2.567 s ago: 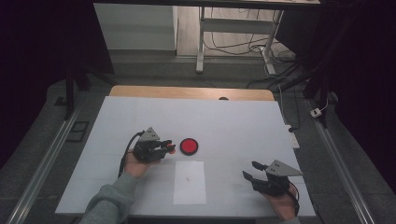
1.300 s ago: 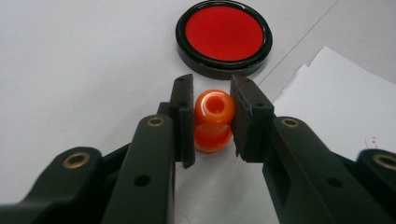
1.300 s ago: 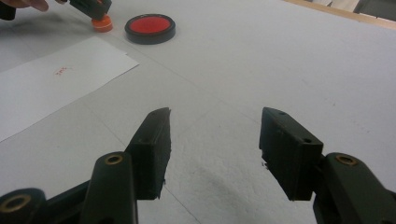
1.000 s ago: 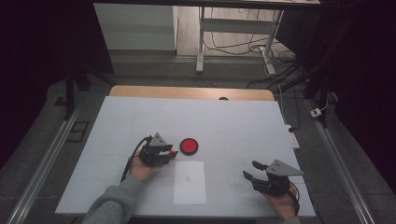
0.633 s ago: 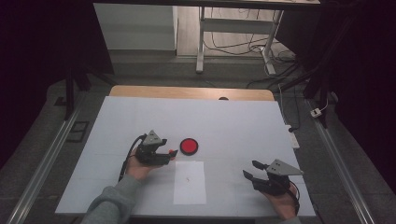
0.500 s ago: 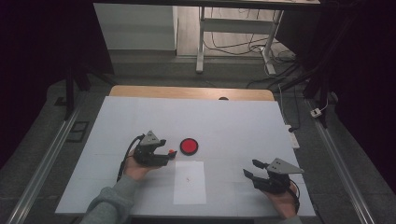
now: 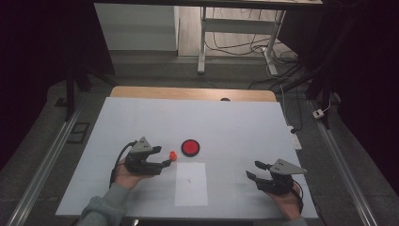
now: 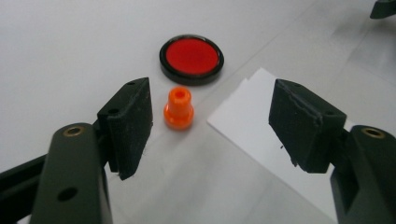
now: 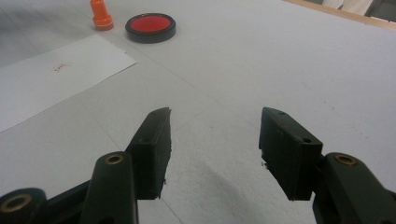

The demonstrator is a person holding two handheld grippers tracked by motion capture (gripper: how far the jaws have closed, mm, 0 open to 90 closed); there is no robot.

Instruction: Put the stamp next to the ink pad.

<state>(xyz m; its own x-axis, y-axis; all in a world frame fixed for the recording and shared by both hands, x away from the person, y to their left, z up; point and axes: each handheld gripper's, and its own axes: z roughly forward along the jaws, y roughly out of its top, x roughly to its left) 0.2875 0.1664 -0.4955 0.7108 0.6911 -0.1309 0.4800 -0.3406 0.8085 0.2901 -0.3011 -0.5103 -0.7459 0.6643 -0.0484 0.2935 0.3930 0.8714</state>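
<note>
A small orange peg (image 7: 172, 154) stands upright on the white table, just left of a red disc with a black rim (image 7: 190, 147). My left gripper (image 7: 162, 157) hovers just left of the peg. Its jaws have just been opening, and nothing is gripped between them. In the left gripper view the peg (image 8: 179, 108) stands free close to the left pad (image 8: 130, 126), a little ahead of it, with the disc (image 8: 191, 57) beyond. My right gripper (image 7: 252, 169) rests open and empty at the table's front right. From it I see the peg (image 9: 100, 15) and the disc (image 9: 150, 26) far off.
A white sheet of paper (image 7: 190, 183) with a small red mark lies between the two hands near the front edge. The table top (image 7: 226, 122) is white with a wooden strip at the far edge. Table legs and cables stand on the floor beyond.
My left gripper opened and drew back to the left and up, leaving the orange peg standing beside the red disc. The right gripper has stayed where it was.
</note>
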